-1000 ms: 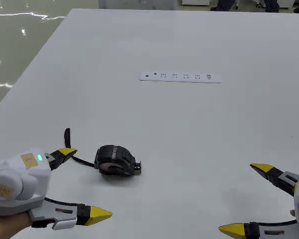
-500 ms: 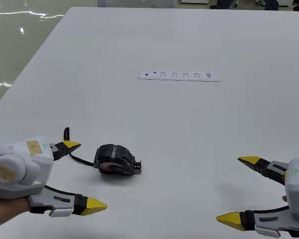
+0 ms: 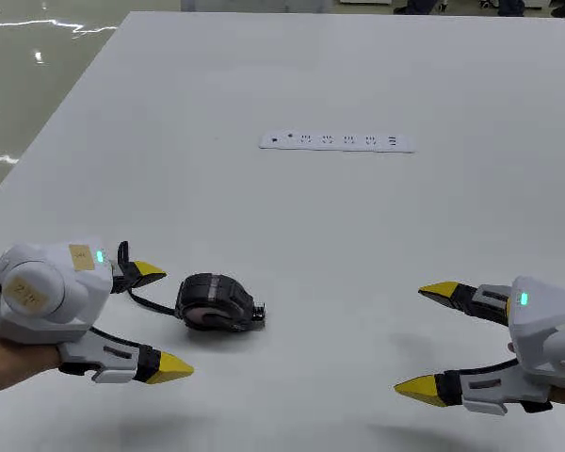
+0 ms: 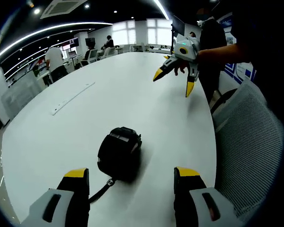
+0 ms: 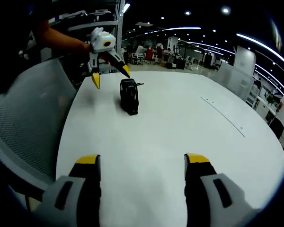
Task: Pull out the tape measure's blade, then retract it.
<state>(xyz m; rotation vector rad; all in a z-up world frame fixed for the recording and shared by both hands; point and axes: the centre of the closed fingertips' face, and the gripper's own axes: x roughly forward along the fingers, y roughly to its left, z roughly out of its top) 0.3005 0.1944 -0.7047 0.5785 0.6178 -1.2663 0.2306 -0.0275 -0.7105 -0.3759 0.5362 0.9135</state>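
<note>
A black tape measure (image 3: 217,303) lies on the white table, its wrist strap trailing left and its blade fully inside. In the left gripper view the tape measure (image 4: 119,152) rests just ahead of the yellow tips. My left gripper (image 3: 157,319) hovers open at its left, fingers on either side of the strap (image 3: 141,299). My right gripper (image 3: 427,340) is open at the table's front right, well apart from the tape measure (image 5: 129,96), with nothing between its fingers. Each gripper appears in the other's view: the right gripper (image 4: 176,78), the left gripper (image 5: 109,70).
A white power strip (image 3: 337,142) lies flat across the middle of the table (image 3: 358,235). A mesh chair (image 4: 248,137) stands by the table's near edge. Shiny floor (image 3: 38,75) lies beyond the left edge. People and desks are far off in the room.
Both grippers have moved forward and inward over the table: the left closer to the strap end of the tape measure, the right leftward toward the middle. The tape measure stays put.
</note>
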